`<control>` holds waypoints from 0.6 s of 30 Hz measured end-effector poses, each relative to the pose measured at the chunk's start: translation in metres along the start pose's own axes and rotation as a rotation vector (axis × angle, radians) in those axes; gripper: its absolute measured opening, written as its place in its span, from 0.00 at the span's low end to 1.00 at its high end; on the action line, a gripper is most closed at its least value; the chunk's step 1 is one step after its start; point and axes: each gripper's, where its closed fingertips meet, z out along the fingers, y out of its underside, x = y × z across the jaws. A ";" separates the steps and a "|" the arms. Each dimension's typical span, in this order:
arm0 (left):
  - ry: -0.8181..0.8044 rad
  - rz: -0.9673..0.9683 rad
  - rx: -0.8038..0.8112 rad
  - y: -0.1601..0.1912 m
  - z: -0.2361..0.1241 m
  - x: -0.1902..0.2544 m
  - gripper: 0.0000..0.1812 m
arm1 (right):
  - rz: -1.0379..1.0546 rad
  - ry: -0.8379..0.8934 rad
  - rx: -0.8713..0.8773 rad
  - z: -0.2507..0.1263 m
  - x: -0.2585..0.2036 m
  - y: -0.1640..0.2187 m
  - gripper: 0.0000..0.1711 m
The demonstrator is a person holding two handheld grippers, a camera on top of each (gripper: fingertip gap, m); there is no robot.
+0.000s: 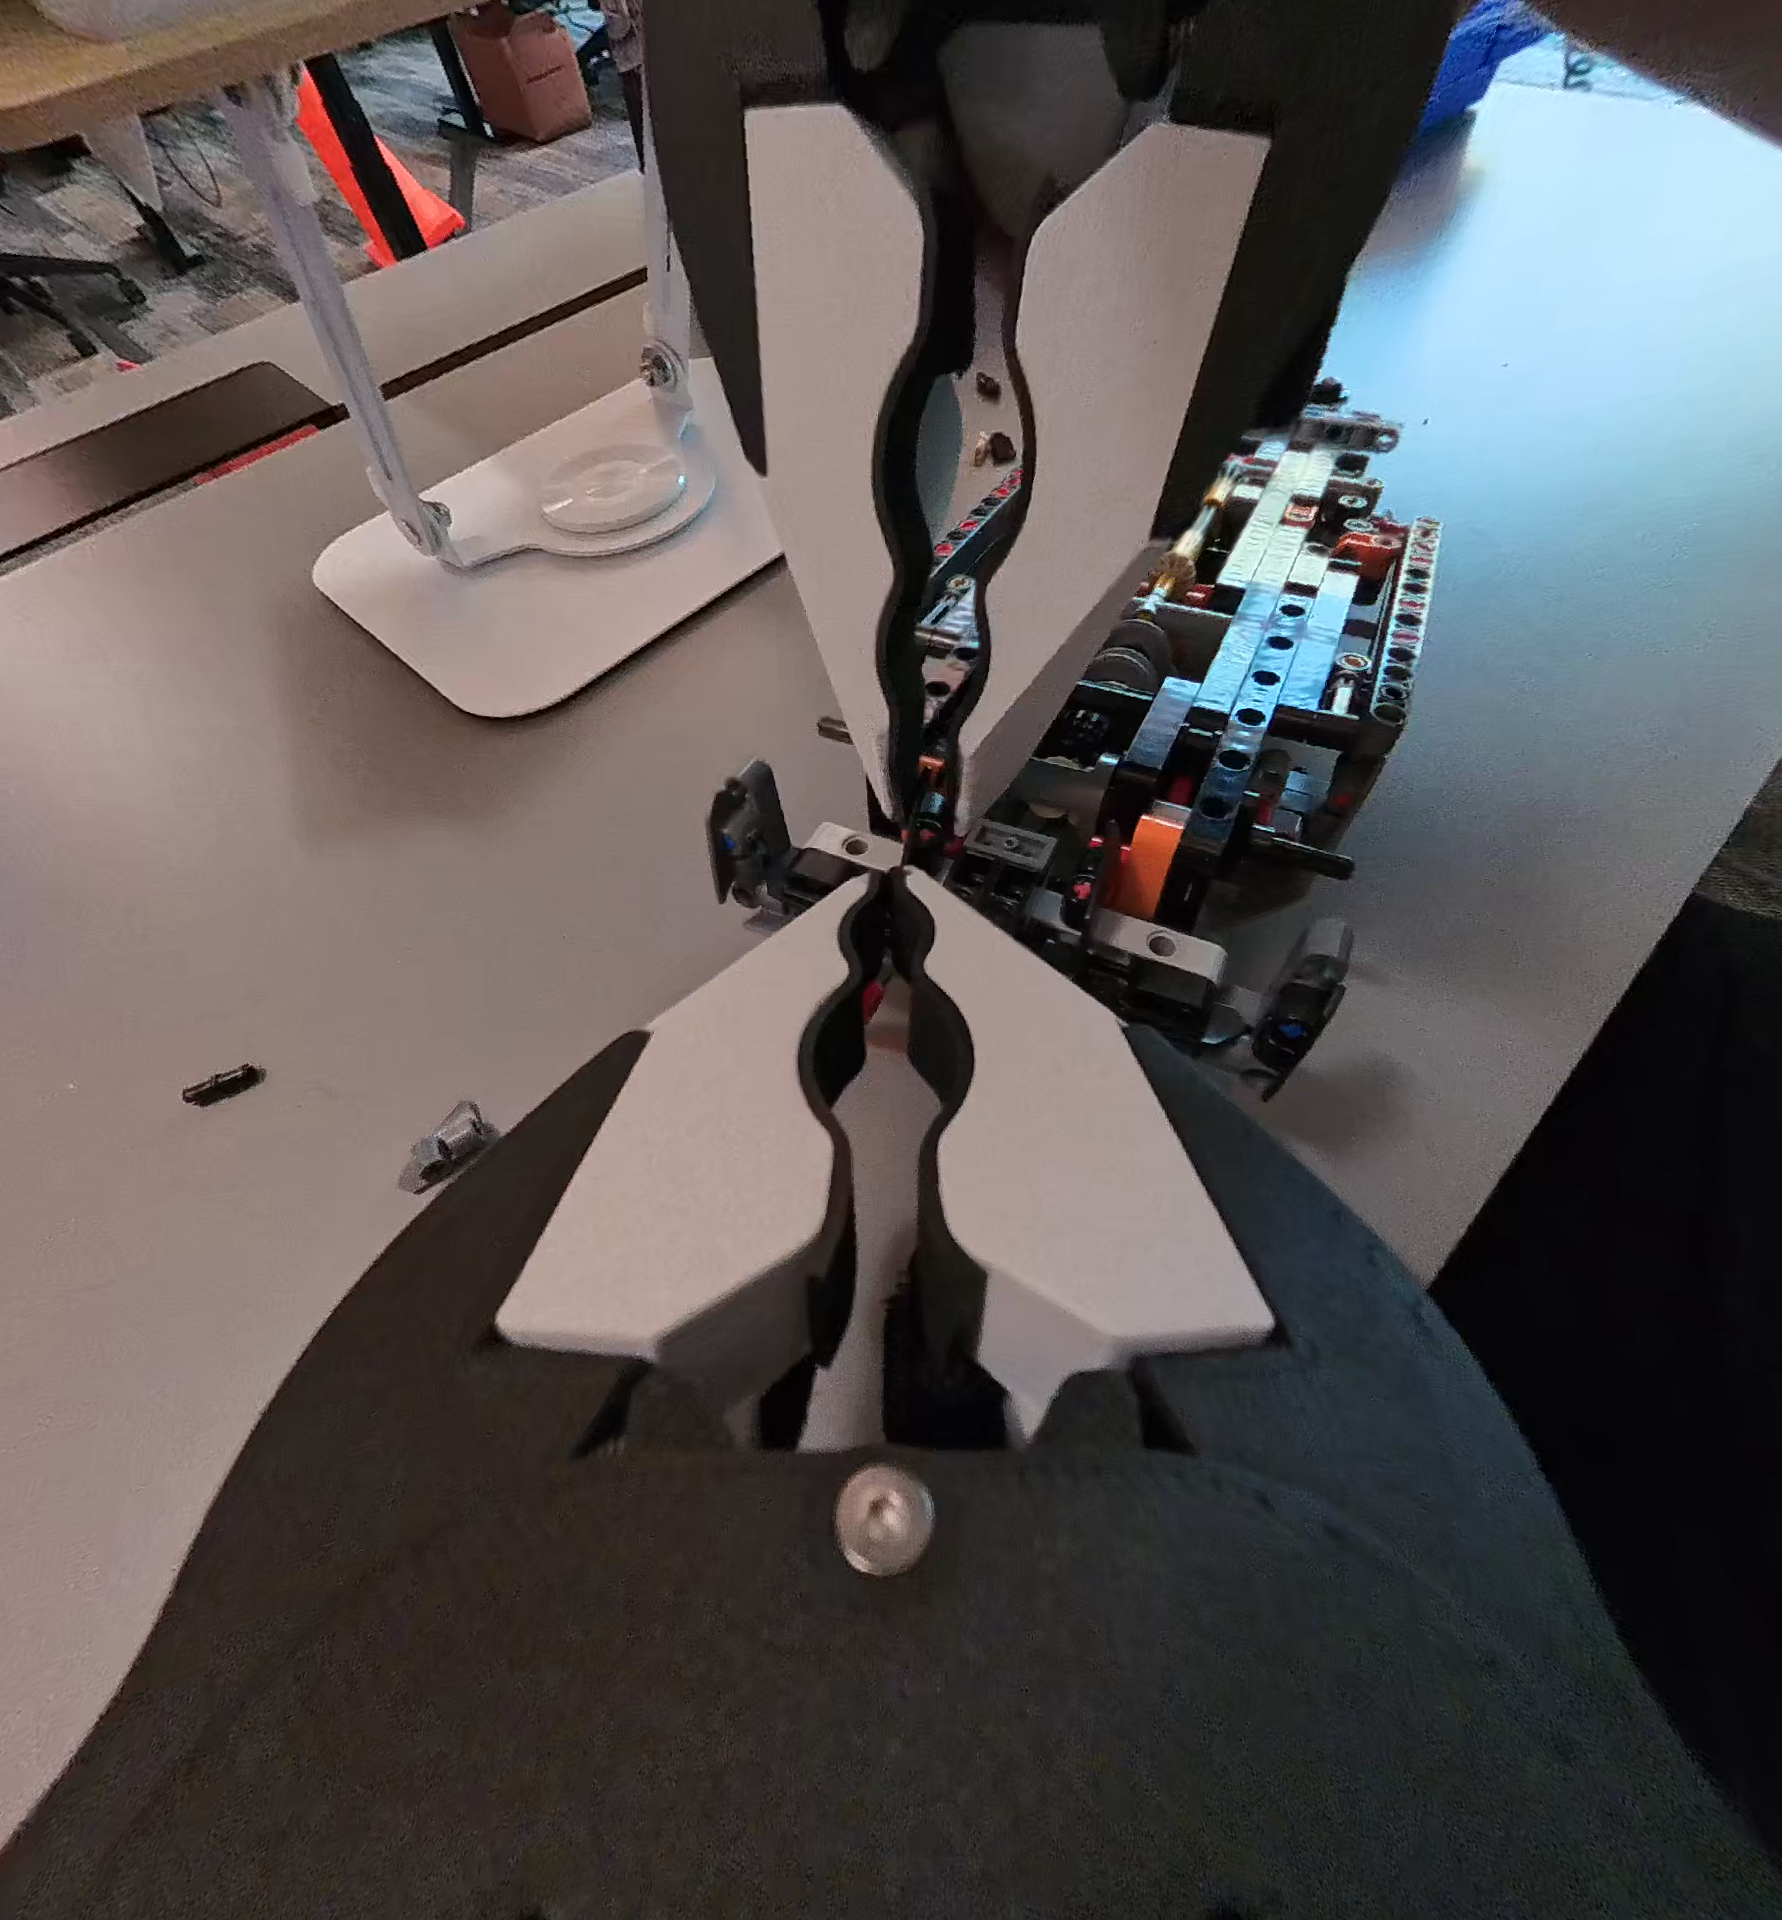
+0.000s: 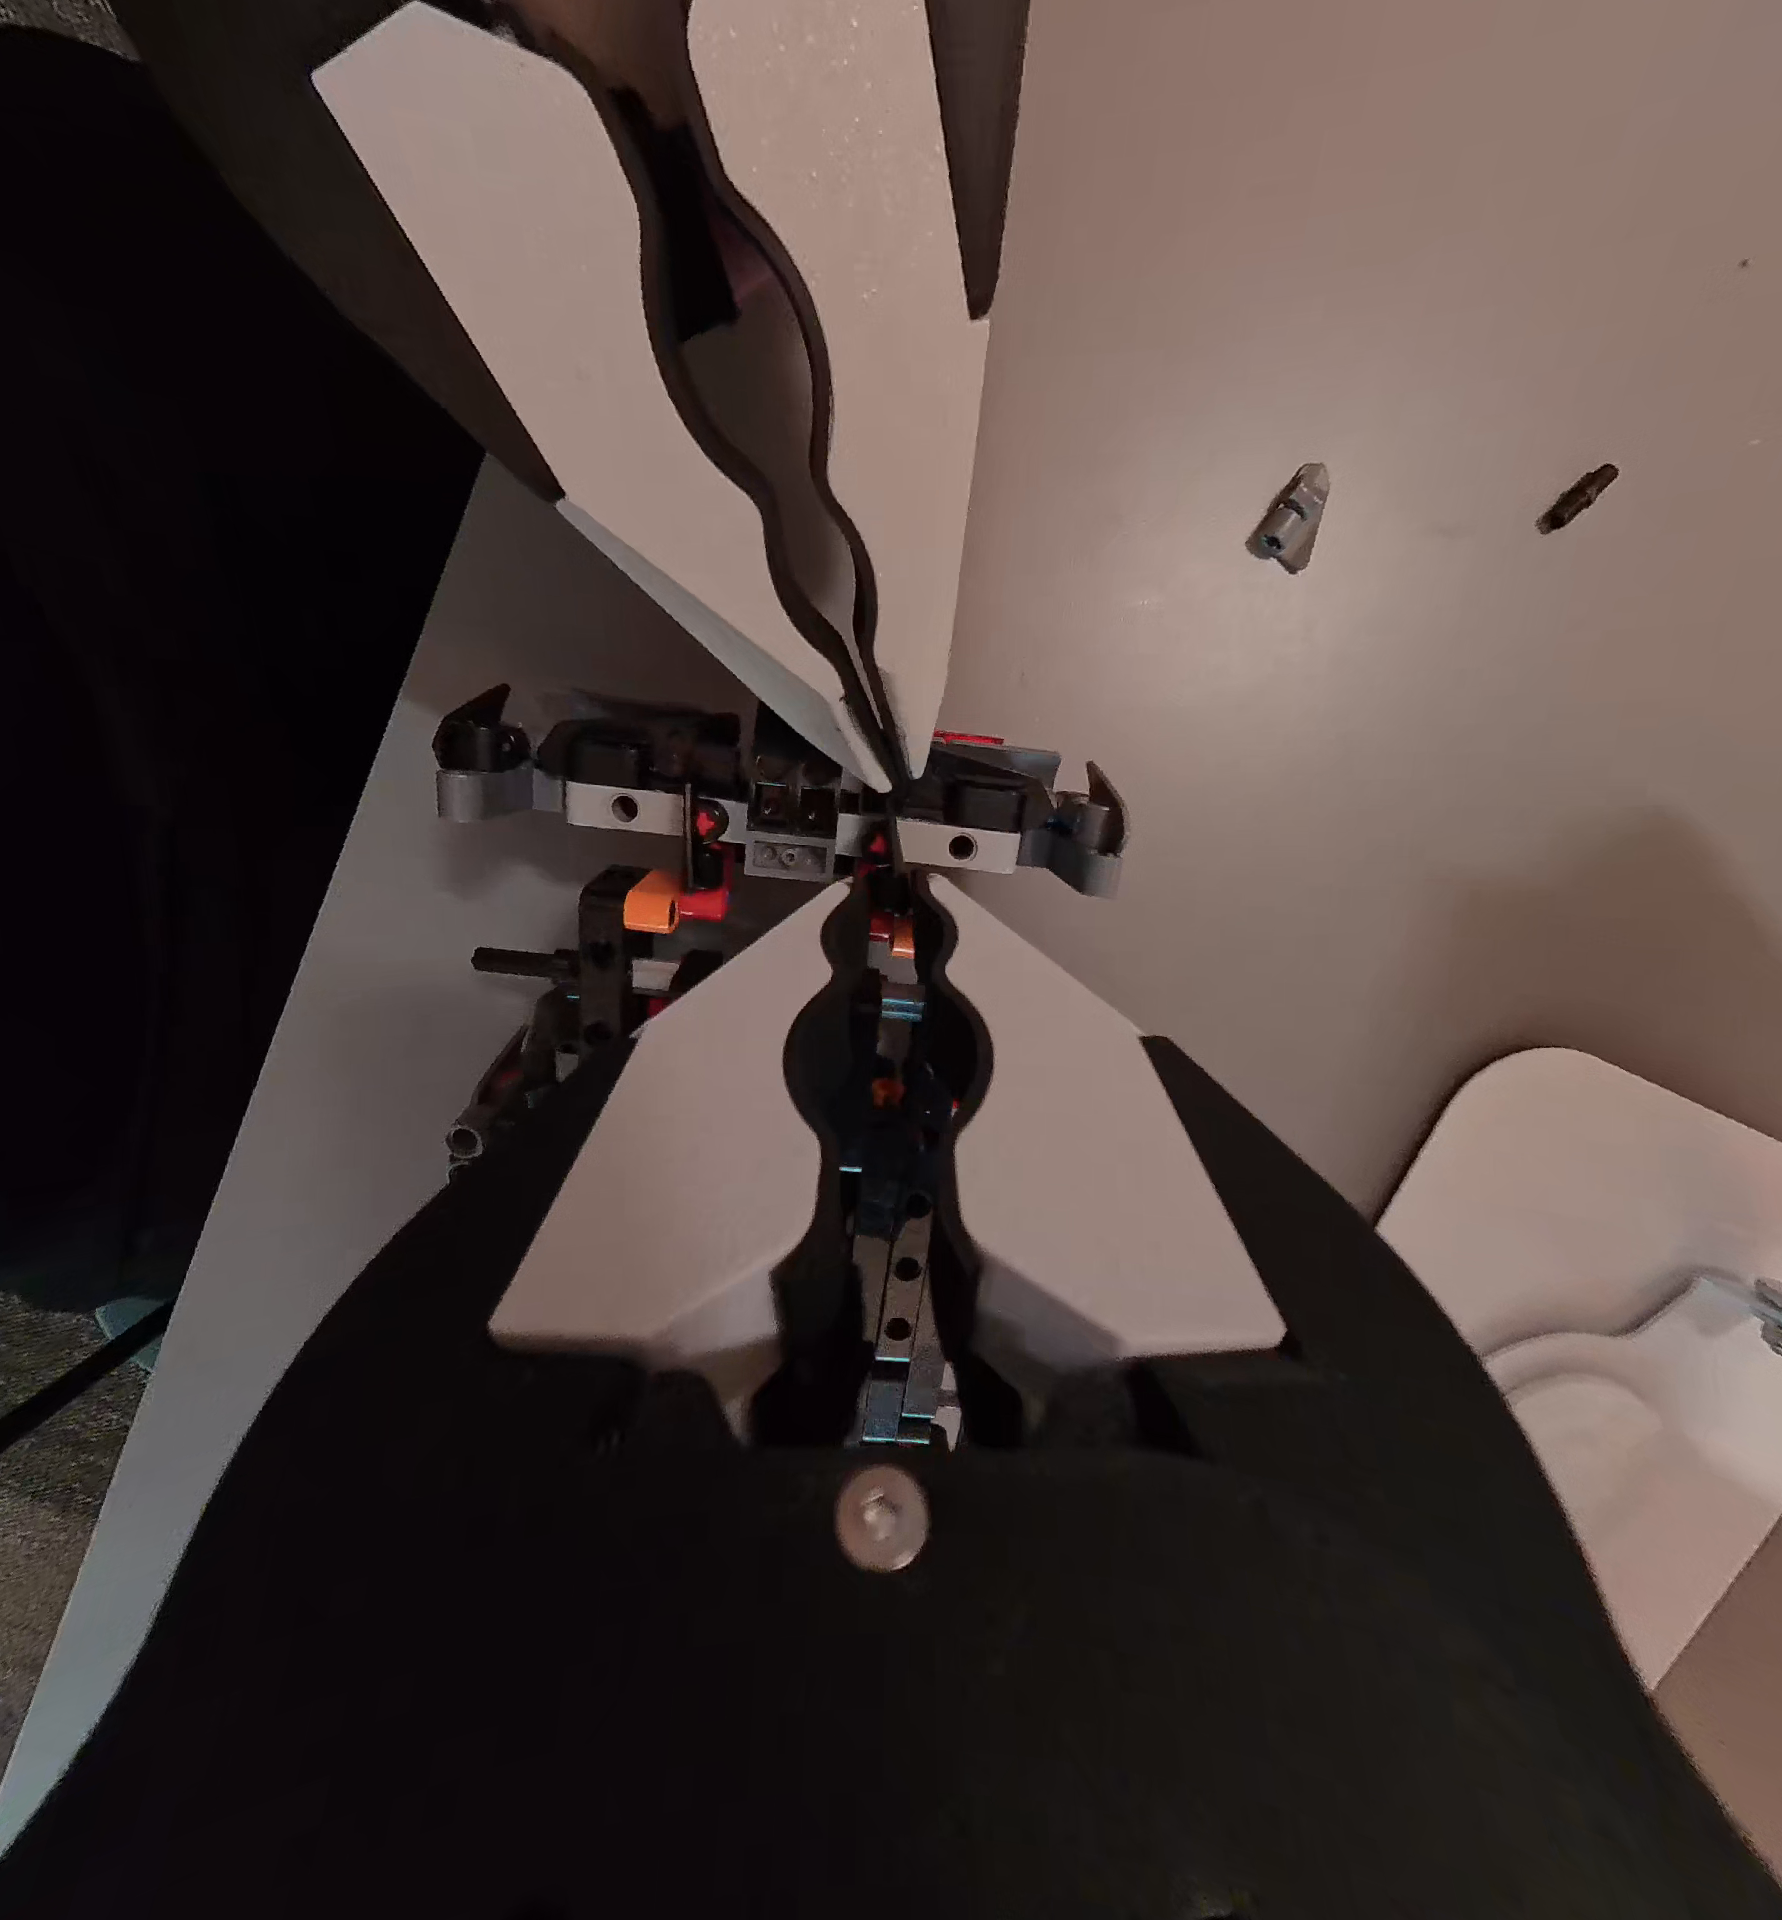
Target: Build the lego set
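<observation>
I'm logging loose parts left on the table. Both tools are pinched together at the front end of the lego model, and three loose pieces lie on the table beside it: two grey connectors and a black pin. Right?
Not quite: only two loose pieces show beside the lego model, one grey connector and one black pin, clearest in the right wrist view. The left tool and right tool do meet at its front end.
</observation>
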 end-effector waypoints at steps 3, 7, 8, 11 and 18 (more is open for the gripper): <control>0.013 0.019 0.006 -0.001 0.000 0.002 0.00 | 0.017 -0.008 0.011 0.001 0.000 0.000 0.03; 0.028 0.036 0.003 0.001 0.001 0.003 0.00 | 0.068 -0.019 0.019 0.003 -0.001 -0.001 0.03; 0.026 0.044 -0.003 0.002 0.001 0.002 0.00 | 0.084 -0.016 0.021 0.004 -0.001 -0.001 0.03; 0.040 0.056 -0.013 0.003 0.002 0.001 0.00 | 0.117 -0.011 0.015 0.005 0.000 0.000 0.03; 0.046 0.100 -0.062 0.014 0.007 0.001 0.00 | 0.152 0.002 -0.027 0.014 -0.001 0.004 0.03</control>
